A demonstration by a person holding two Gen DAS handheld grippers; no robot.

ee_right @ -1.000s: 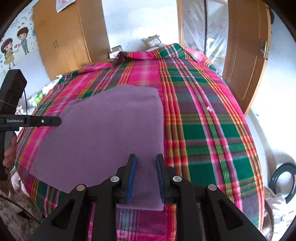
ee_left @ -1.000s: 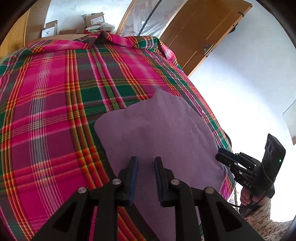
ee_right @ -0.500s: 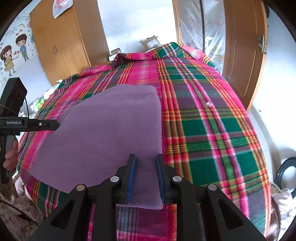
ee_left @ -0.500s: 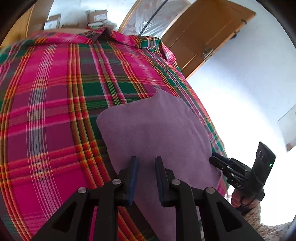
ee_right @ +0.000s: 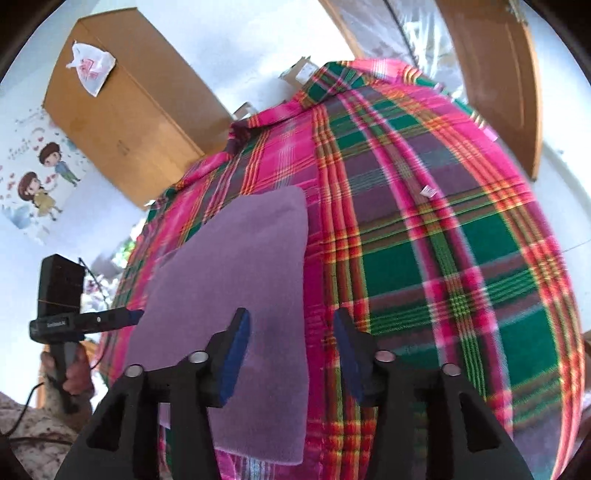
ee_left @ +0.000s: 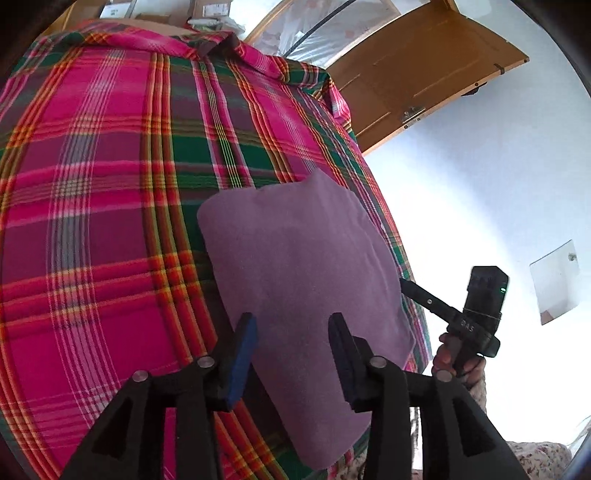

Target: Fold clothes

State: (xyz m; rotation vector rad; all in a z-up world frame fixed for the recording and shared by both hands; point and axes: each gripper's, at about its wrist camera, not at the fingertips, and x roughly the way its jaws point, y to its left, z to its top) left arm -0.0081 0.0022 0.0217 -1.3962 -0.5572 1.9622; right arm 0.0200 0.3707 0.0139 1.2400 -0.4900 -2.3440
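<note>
A: Where does the purple garment [ee_left: 303, 280] lie?

B: It lies flat, folded into a rough rectangle, on the plaid blanket [ee_left: 96, 206] that covers the bed; it sits near the blanket's near edge, toward the side where a wooden door [ee_left: 417, 70] stands open.

A: And the left gripper [ee_left: 291, 343]?

B: Its jaws are spread wide, blue pads facing each other; the cloth shows between them, yet neither pad pinches it; it grasps nothing.

A: The right gripper [ee_right: 291, 339]?

B: Likewise released; its fingers gape above the garment's near corner, one pad over purple cloth, the other over plaid; whether the tips touch the fabric cannot be told.

A: Do the two tools see each other?

B: Yes; the left view shows the right tool at the cloth's far side, a hand [ee_left: 448, 356] round its grip; the right view shows the left one at the opposite edge, its tip just beside the cloth.

A: Anything else?

B: A wooden wardrobe [ee_right: 125, 122] behind the bed; a cartoon wall sticker [ee_right: 40, 181] beside it; cardboard boxes [ee_left: 162, 7] past the bed's head.
</note>
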